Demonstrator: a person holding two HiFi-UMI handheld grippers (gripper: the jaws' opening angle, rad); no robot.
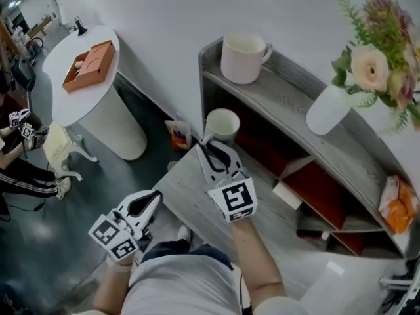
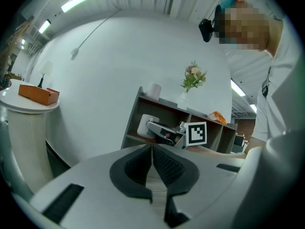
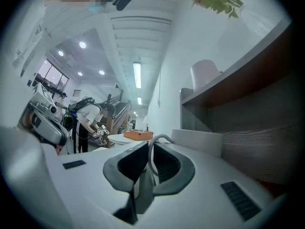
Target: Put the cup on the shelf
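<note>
A white cup (image 1: 222, 123) hangs at the left end of the grey shelf (image 1: 289, 94), level with its lower compartment. My right gripper (image 1: 211, 144) is shut on the cup's thin handle (image 3: 159, 138), and the cup's wall (image 3: 198, 142) shows just past the jaws. From the left gripper view the cup (image 2: 144, 125) and the right gripper (image 2: 164, 130) appear in front of the shelf (image 2: 190, 116). Low at the left, over the floor, my left gripper (image 1: 155, 195) is shut and holds nothing. A second, pinkish cup (image 1: 241, 58) stands on the shelf top.
A white vase with flowers (image 1: 328, 109) stands on the shelf top, and an orange packet (image 1: 396, 205) lies lower right. A grey low table (image 1: 197, 199) is under my right arm. A round white table (image 1: 79, 77) carries an orange box (image 1: 90, 64). A person (image 1: 16, 156) stands at left.
</note>
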